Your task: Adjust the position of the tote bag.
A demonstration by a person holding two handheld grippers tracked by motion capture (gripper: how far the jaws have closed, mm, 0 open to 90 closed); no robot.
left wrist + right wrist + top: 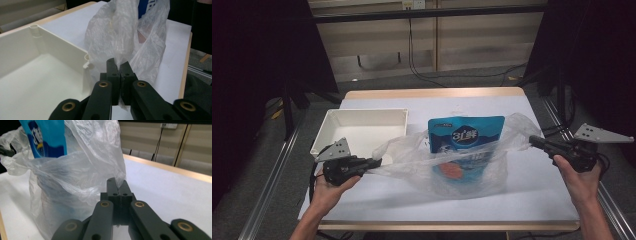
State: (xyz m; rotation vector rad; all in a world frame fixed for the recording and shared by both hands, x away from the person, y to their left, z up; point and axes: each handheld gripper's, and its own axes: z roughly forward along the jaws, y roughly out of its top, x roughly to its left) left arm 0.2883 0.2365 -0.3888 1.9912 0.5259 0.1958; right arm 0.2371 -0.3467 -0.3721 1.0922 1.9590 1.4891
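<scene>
A: State the bag material.
B: The plastic bag (pixel 462 165) is thin, clear, crinkled film, lying at mid-bench (pixel 362 200). A glossy blue pouch (pixel 466 137) with white print stands partly inside it.
A: Tool status?
B: Left tool (pixel 377 162) pinches the bag's left edge; right tool (pixel 534 141) pinches its right edge, film stretched between.
A: Adjacent items?
B: A rigid white rectangular tray (pixel 362 131), far left of the bag.

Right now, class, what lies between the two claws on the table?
In the high view, the clear plastic bag stretches between the left claw and right claw, with the blue pouch standing inside it.
</scene>
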